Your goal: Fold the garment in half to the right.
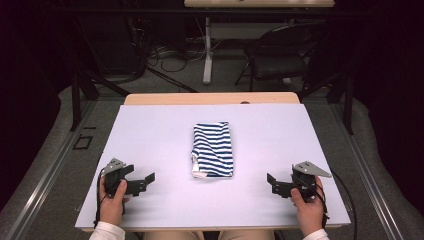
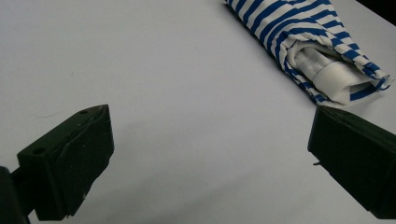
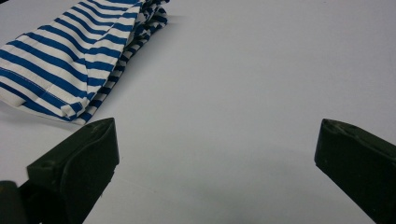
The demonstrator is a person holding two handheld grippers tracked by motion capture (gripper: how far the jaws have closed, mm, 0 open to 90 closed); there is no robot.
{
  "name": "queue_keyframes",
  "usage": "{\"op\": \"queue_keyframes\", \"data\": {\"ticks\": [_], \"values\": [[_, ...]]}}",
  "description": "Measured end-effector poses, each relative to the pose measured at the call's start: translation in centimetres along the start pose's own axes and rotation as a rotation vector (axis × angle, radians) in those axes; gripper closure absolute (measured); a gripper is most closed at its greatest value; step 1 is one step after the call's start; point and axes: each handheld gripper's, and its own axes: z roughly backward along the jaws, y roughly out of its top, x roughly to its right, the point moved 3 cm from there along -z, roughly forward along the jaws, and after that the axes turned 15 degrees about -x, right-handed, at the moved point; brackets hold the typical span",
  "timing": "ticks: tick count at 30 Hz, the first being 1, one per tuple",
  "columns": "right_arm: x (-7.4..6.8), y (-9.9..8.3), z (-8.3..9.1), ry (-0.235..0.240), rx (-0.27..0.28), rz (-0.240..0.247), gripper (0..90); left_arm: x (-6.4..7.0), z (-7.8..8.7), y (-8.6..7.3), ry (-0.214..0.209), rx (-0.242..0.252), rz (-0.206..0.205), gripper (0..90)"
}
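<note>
Folded blue-and-white striped cloth lies mid white surface, btwn my claws. Left claw & right claw both spread wide, holding nothing. I'd approach low, pinch edges evenly.

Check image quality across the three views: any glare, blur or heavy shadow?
High view: table evenly lit, surroundings very dark, folded striped cloth sharp. Left gripper view: jaws slightly soft, cloth stripes crisp, no glare. Right gripper view: faint shadow under the cloth edge, jaws dark and near-featureless.
</note>
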Motion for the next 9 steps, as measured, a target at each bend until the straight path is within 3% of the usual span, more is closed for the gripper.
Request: {"op": "queue_keyframes", "data": {"ticks": [9], "values": [[0.17, 0.01, 0.05, 0.003, 0.01, -0.013, 0.0, 0.02, -0.12, 0.08, -0.002, 0.001, 0.005, 0.5]]}}
